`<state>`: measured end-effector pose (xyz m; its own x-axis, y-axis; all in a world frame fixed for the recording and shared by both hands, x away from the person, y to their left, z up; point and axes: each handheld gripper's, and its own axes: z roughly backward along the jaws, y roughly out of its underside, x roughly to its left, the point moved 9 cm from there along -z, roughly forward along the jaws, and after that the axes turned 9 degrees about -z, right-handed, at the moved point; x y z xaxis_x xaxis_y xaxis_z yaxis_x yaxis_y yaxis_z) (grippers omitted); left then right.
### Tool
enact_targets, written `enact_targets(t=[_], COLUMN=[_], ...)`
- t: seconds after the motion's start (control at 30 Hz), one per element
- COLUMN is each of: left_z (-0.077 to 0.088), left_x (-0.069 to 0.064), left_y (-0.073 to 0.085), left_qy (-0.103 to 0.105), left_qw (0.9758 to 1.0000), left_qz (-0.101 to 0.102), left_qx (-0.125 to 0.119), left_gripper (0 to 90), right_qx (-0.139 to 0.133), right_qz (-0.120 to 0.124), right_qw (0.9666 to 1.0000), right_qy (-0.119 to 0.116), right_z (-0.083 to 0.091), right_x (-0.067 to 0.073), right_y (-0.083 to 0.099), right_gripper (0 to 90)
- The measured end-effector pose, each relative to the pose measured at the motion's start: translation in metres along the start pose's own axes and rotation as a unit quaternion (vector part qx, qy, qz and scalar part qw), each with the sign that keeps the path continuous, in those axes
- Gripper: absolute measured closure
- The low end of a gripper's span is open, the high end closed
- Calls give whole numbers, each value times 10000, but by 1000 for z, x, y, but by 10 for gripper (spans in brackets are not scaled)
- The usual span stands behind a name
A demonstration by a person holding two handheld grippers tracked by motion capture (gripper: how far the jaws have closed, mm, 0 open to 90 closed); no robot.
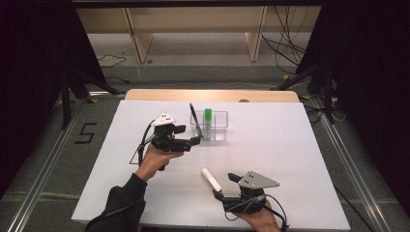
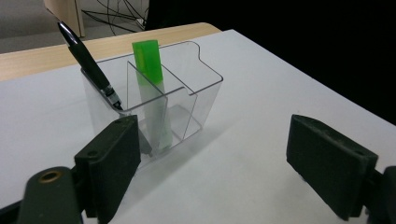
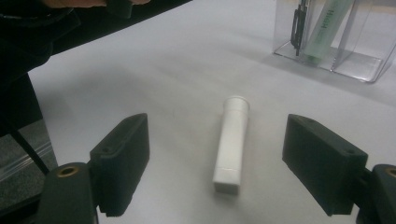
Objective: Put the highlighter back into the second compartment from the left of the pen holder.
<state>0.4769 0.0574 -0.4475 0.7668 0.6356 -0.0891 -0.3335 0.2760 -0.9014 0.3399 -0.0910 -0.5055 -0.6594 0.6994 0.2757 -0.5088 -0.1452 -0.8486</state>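
Note:
A clear divided organizer (image 1: pixel 216 126) stands at the middle back of the white table (image 1: pixel 270 159). It holds a black pen (image 1: pixel 193 114) leaning in its left compartment and a green-capped marker (image 1: pixel 208 119) beside it. My left gripper (image 1: pixel 189 135) sits just left of the organizer, open, nothing between its jaws. In the left gripper view the organizer (image 2: pixel 187 93), pen (image 2: pixel 88 65) and marker (image 2: pixel 152 74) stand right ahead of that open gripper (image 2: pixel 219 163). A white tube (image 1: pixel 211 179) lies flat near the front. My right gripper (image 1: pixel 226 186) is open at its near end; the tube (image 3: pixel 231 144) lies between its wide jaws, untouched.
The organizer's right compartments (image 2: pixel 196 79) stand empty. A wooden edge (image 1: pixel 212 94) runs along the back of the table. Cables and wooden furniture legs (image 1: pixel 254 43) lie on the floor beyond. A triangle outline (image 1: pixel 135 157) is drawn on the table under the left hand.

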Motion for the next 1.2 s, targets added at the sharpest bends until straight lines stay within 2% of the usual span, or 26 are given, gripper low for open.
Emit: enact_targets(t=[0.17, 0.47, 0.93, 1.2], left_z=[5, 12, 24, 31], left_x=[-2, -11, -15, -25], left_y=[6, 9, 25, 34], left_qy=[59, 199, 194, 278], left_qw=[10000, 9996, 9994, 9991], left_qz=[10, -136, -220, -293], left_qx=[-66, -172, -163, -164], left_gripper=[170, 160, 160, 160], right_qx=[21, 66, 130, 234], right_qz=[-27, -96, -202, -120], right_qw=[10000, 9998, 9994, 9992], right_qy=[54, 137, 242, 314], right_z=[-1, -4, -8, -13], right_x=[-1, -4, -7, -5], right_y=[1, 2, 4, 8], right_gripper=[235, 229, 209, 199])
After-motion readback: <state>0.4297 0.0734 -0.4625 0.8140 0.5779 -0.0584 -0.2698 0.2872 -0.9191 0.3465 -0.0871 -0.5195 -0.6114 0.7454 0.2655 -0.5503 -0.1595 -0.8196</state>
